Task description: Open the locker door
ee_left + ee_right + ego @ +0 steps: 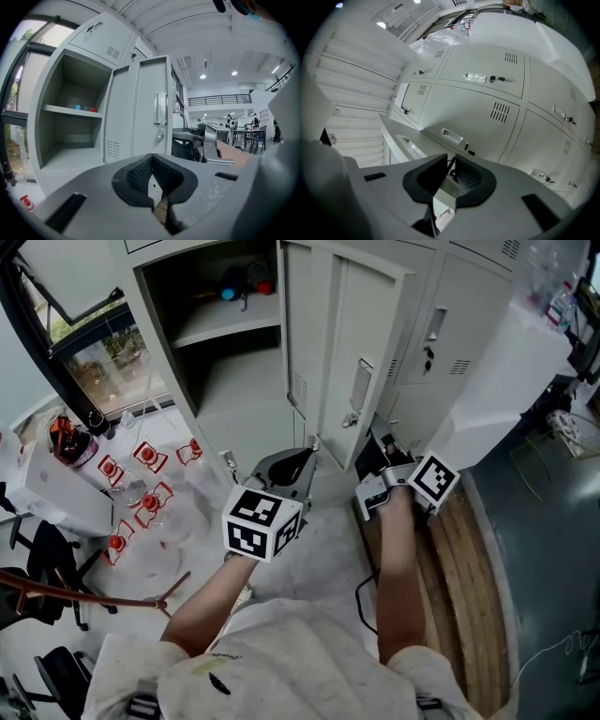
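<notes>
The grey locker door (352, 362) stands swung outward, its handle (361, 385) facing me. The compartment (225, 352) behind it is exposed, with small blue and red items (230, 293) on its shelf. My left gripper (305, 456) hangs low in front of the door's bottom edge, shut and holding nothing. In the left gripper view the door (150, 117) rises just beyond the left gripper (151, 159). My right gripper (382, 448) is low, right of the door, apart from it. In its own view the right gripper (451, 161) has its jaws a little apart, a small dark loop showing in the gap.
Closed grey lockers (487, 108) with handles and keyed locks fill the right gripper view. A big white block (497, 381) leans at the right. A wooden board (459, 549) and a black cable (361, 596) lie on the floor. Red-capped bottles in clear plastic (141, 493) sit on the floor at the left.
</notes>
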The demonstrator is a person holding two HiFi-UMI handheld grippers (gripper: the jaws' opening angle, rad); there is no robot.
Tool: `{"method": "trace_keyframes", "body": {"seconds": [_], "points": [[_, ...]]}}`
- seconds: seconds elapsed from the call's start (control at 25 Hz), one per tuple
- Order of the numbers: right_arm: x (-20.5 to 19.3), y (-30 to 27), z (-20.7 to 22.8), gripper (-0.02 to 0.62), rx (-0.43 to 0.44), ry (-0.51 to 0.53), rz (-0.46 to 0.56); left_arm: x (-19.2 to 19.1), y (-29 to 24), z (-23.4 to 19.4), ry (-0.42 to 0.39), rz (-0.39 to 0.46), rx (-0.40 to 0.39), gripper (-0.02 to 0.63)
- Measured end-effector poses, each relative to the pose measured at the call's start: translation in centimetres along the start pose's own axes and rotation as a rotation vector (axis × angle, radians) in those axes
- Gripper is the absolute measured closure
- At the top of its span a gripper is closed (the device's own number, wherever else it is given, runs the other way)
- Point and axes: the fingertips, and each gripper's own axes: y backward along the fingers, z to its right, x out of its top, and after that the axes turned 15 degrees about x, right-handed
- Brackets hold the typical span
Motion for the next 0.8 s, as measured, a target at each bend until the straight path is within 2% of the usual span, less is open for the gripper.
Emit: {"method": "trace_keyframes", "body": {"seconds": [0.4,0.8], "points": [[2.4,2.0,-0.4,0.563,-0.092,0.108,0.083,-0.4,0.2,0.1,0.009,-0.005,-0.028,0.601],[0.9,3.1,-4.8,0.565,-0.123,0.273,0.050,-0.8,0.1,0.9,0.025,-0.018,-0.091,0.601]]}}
